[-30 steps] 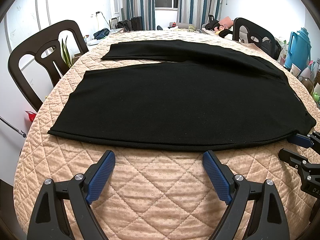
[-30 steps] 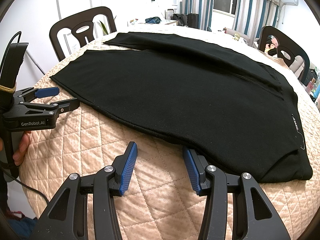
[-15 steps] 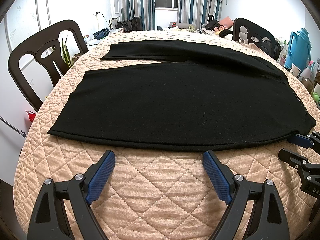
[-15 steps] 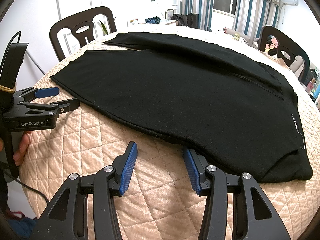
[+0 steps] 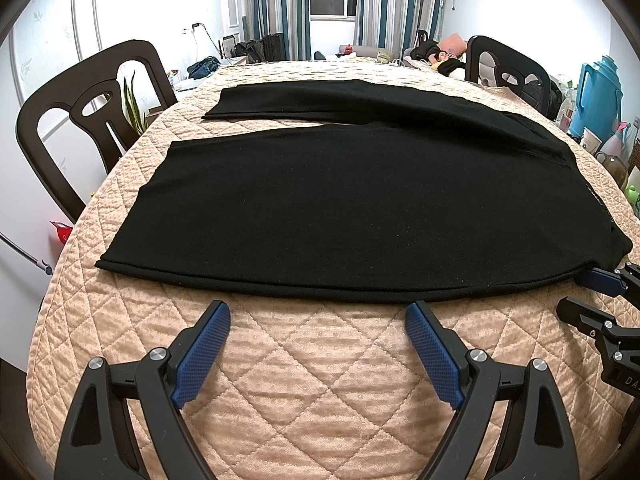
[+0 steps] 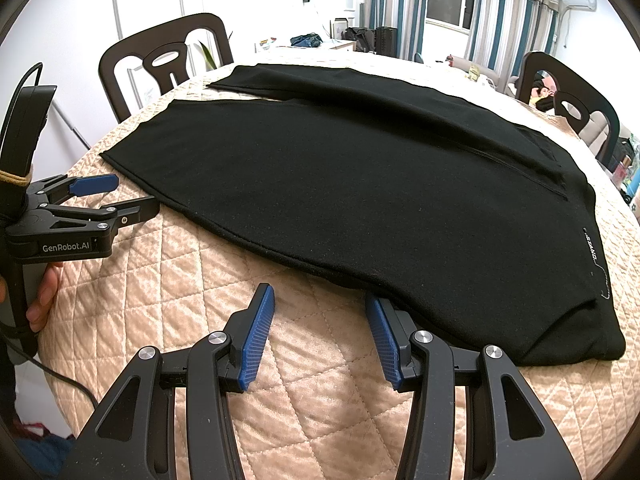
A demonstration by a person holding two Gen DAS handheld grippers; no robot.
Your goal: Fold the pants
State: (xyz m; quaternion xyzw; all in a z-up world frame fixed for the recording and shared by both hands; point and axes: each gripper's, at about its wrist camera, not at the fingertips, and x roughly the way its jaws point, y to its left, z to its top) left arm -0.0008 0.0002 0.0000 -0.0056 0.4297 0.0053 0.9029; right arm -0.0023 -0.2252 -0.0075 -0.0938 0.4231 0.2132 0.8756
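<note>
Left hand-held gripper [image 5: 318, 356] jaws wide apart, nothing btwn, parked on bare quilted tabletop [image 5: 320, 400] just short of pants [image 5: 340, 208] near hem. Pants lie flat, legs splayed to the left, waist to the right, so prob pre-fold setup. Right hand-held gripper [image 6: 320, 340] also spread, empty, one finger at the hem edge near waist, likely staged for a two-point pickup.

The left gripper [image 5: 318, 354] points forward and downward, its blue fingers [image 5: 202, 354] spread wide with nothing between them; the right gripper [image 6: 318, 340] is tilted the same way, also wide apart and empty; a hand [image 6: 42, 298] holds the left gripper's handle.
</note>
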